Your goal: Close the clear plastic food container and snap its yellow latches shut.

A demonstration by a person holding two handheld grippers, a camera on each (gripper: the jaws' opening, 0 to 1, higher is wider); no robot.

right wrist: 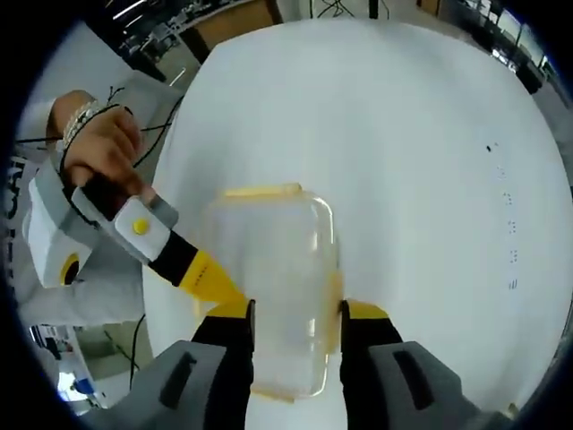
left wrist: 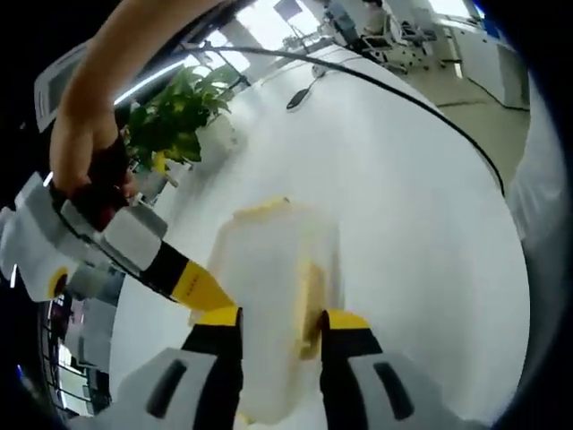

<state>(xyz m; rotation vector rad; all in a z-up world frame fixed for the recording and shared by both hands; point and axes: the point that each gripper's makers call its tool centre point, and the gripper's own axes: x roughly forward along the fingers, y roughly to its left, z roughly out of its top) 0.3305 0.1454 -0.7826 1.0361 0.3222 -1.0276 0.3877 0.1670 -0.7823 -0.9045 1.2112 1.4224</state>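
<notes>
The clear plastic food container (left wrist: pixel 269 269) lies on the white table (left wrist: pixel 403 197) with its lid on. One yellow latch (left wrist: pixel 261 209) shows at its far end and another (left wrist: pixel 312 305) along its right side. My left gripper (left wrist: pixel 282 316) is open, its yellow-tipped jaws standing either side of the container's near part. A hand holds the right gripper (left wrist: pixel 204 288), which reaches in from the left and touches the container's left edge. In the right gripper view the right gripper (right wrist: pixel 297 310) is open astride the container (right wrist: pixel 273 260), with the left gripper (right wrist: pixel 215 279) against its left side.
A potted green plant (left wrist: pixel 170 125) stands at the table's far left. A black cable (left wrist: pixel 358 76) curves along the far rim by a dark flat object (left wrist: pixel 300 97). A person's hand (right wrist: pixel 98 148) and pale sleeve sit at the table's left edge. Bare tabletop (right wrist: pixel 421 152) stretches beyond.
</notes>
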